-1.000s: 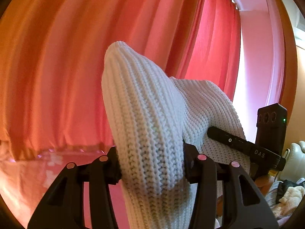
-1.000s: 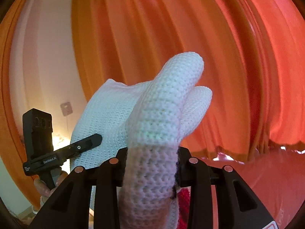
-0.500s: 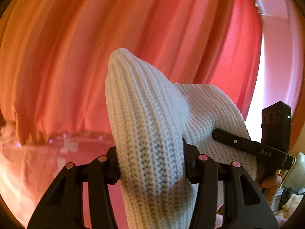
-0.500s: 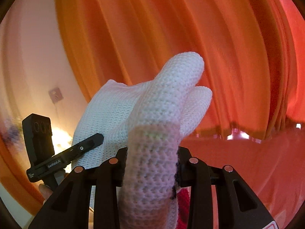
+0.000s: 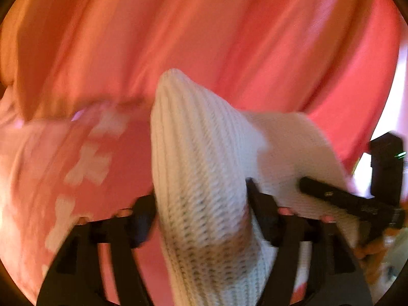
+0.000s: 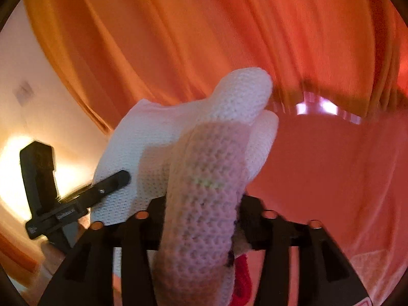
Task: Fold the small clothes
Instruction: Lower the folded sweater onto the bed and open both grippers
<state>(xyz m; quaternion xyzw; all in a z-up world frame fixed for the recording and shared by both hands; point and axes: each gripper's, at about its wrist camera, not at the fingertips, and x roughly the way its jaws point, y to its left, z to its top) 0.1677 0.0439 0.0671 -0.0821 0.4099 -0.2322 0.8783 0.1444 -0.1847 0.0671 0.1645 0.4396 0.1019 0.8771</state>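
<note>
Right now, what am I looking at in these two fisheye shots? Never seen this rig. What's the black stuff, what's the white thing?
No robot arm here: a person holds a two-finger gripper in each hand, with a fisheye camera on each looking forward along its fingers.

In the left wrist view, the black shapes at the bottom are the left gripper. The right wrist view shows the right gripper the same way. Each camera also catches the other gripper at its edge.

The white thing is a white knit garment, stretched between both grippers. Each pair of jaws is opening with a bunched fold between them; the knit fills the gap.

Behind hangs an orange curtain. Below is a pink patterned cloth surface. Both pictures are motion-blurred.
</note>
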